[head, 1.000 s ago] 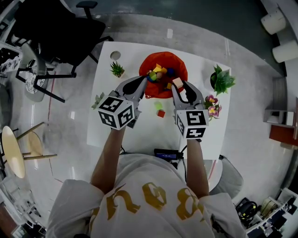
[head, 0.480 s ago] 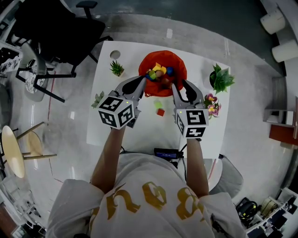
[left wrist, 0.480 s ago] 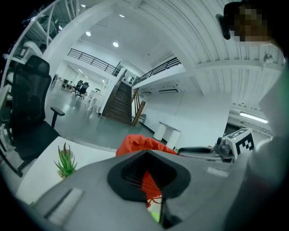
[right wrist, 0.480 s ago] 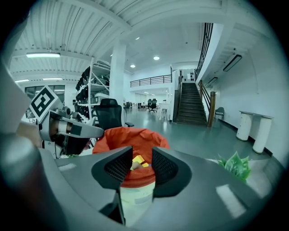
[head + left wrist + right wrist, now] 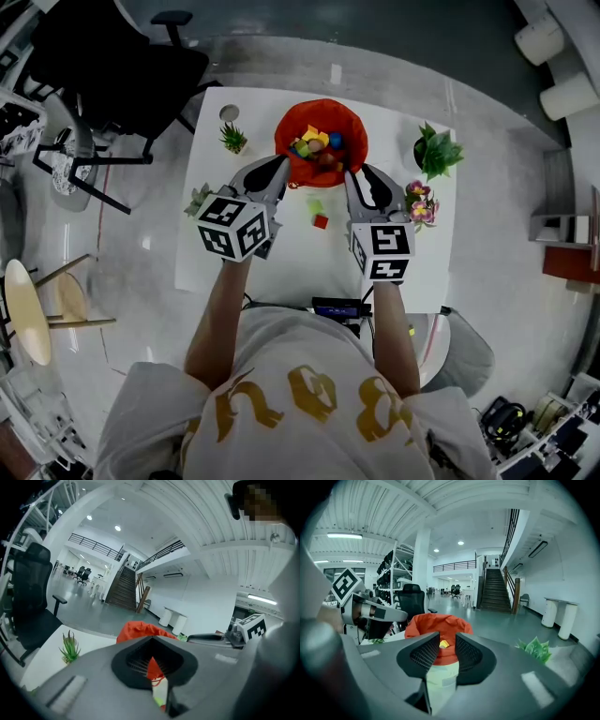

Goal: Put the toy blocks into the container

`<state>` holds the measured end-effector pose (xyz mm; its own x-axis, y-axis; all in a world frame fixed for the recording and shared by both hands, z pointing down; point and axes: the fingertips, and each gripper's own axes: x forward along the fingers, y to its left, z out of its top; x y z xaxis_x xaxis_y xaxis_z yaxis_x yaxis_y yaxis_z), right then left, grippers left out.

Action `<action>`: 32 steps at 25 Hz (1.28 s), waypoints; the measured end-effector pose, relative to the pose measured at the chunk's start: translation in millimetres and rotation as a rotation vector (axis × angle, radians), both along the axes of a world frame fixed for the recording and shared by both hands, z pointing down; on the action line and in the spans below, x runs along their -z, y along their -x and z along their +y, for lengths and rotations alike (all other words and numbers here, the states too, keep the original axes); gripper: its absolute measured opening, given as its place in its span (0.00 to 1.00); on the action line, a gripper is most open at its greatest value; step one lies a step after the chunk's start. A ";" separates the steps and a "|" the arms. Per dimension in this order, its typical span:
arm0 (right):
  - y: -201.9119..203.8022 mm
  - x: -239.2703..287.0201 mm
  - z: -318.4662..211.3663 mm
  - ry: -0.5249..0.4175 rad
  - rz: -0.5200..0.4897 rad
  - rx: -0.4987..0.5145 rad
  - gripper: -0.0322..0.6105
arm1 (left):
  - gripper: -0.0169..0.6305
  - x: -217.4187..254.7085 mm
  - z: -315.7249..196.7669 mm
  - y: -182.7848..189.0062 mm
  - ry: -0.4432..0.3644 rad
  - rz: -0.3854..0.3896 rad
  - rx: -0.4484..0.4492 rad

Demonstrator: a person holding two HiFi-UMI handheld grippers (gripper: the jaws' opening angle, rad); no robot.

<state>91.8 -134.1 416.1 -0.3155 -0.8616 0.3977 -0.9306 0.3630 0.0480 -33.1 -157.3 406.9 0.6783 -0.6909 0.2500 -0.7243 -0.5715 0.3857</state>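
head view, left claw point(image 5: 284, 173): narrow, tips pinched on the near rim of the red container point(image 5: 354, 127)
red container: on the white worktop point(image 5: 427, 253), holding yellow, green and blue toy blocks point(image 5: 314, 141)
loose: green block point(image 5: 316, 206) and red block point(image 5: 321, 222), just before the container
right claw point(image 5: 358, 172): partly apart, just been closing, empty
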 end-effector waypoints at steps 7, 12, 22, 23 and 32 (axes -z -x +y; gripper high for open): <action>-7.4 10.8 25.7 -0.024 0.002 -0.018 0.22 | 0.03 10.6 22.2 -5.1 -0.025 -0.004 -0.007; -12.1 16.2 46.2 -0.037 -0.016 -0.027 0.22 | 0.03 16.6 42.3 -8.7 -0.039 -0.007 -0.011; -16.6 8.7 79.9 -0.022 -0.026 -0.028 0.22 | 0.03 14.9 74.1 -15.1 -0.041 -0.010 -0.018; -16.9 7.4 82.1 -0.019 -0.024 -0.027 0.22 | 0.03 13.9 76.2 -16.2 -0.040 -0.010 -0.020; -14.5 -19.0 93.8 0.033 0.009 -0.012 0.23 | 0.03 -0.9 87.0 -17.9 -0.013 -0.022 -0.031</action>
